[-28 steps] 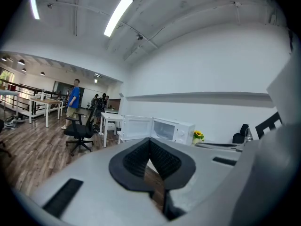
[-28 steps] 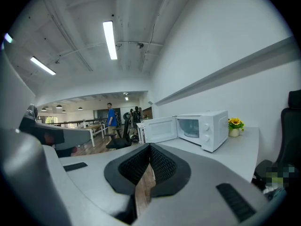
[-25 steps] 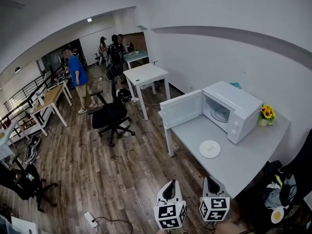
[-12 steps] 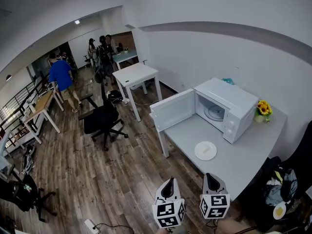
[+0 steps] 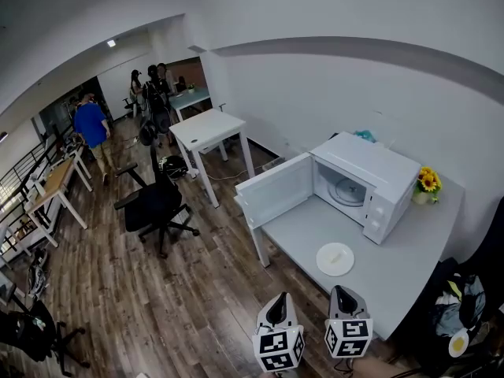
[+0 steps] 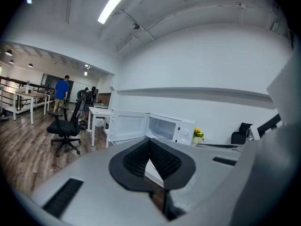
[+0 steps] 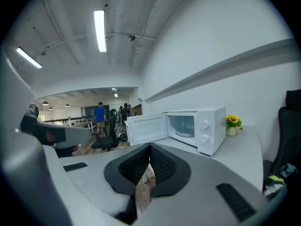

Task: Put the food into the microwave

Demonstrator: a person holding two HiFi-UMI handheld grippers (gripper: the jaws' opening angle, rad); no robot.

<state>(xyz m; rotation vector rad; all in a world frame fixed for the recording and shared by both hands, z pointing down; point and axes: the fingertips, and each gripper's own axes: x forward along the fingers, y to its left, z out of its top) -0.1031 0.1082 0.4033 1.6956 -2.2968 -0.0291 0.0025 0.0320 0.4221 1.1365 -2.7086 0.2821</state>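
left gripper (image 5: 277,299): jaws pressed together at the tips, nothing between. right gripper (image 5: 340,291): same, tips touching, empty. held side by side at the near edge of the grey table (image 5: 398,278), left one out over the wood floor (image 5: 157,290).

square black-and-white markers on both cubes (image 5: 278,349). print beside the microwave (image 5: 370,172) knobs too small to read.

white plate (image 5: 325,264) with pale food (image 5: 337,254) on it just ahead of the right gripper, flat on the tabletop, apart from both tips. microwave beyond the plate, door (image 5: 276,198) swung wide open out over the table's far-left edge, cavity facing the plate, glass turntable (image 5: 346,191) inside.

bare tabletop between plate and cavity mouth, more bare top right of the plate. sunflower pot (image 5: 428,184) right of the microwave by the wall. black office chair (image 5: 157,207) ahead and far left, well clear of the table edge.
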